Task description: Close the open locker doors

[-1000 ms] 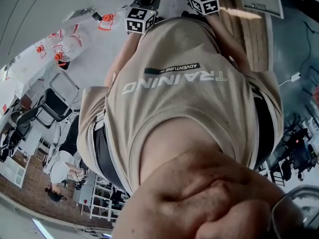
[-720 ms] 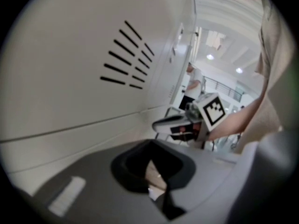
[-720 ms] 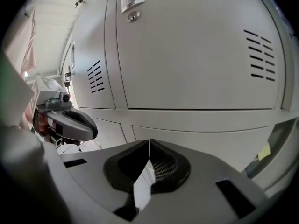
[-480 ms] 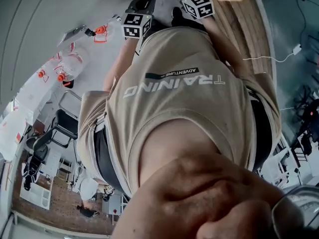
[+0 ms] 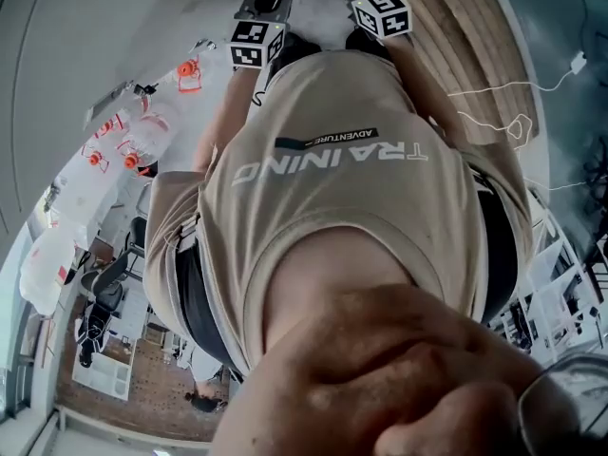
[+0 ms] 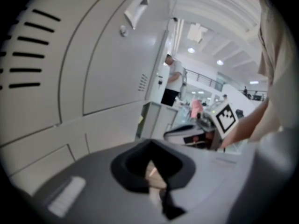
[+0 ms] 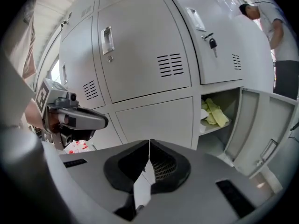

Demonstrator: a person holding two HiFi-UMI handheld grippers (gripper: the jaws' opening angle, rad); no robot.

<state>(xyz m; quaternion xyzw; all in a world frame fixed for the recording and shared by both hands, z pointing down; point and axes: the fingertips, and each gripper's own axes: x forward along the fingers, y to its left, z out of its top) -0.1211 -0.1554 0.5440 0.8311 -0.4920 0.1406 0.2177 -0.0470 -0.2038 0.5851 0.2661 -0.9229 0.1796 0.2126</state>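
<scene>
The right gripper [image 7: 149, 146] has its 2 jaws pressed together at the tips with nothing between them, and it faces a bank of grey lockers [image 7: 145, 50]. The left gripper [image 6: 150, 147] is likewise closed and empty, its jaws meeting in a thin seam low in the centre of the left gripper view; close beside it at the left of the frame is a shut door with vent slots [image 6: 28, 50]. In the right gripper view most doors are shut, and a key [image 7: 212, 43] hangs in the lock of the upper right one. At the lower right 1 open compartment [image 7: 219, 139] shows, its door [image 7: 261, 125] swung out towards the frame's right edge. A crumpled yellow cloth [image 7: 216, 112] lies on the shelf inside; a small pale item just to its left is too small to identify, and the space under the shelf is partly cut off by the gripper body. A person [image 7: 268, 17] stands at the upper right, cropped by the frame edge. In the head view a beige shirt [image 5: 332, 207] fills the middle and hides the lockers.
</scene>
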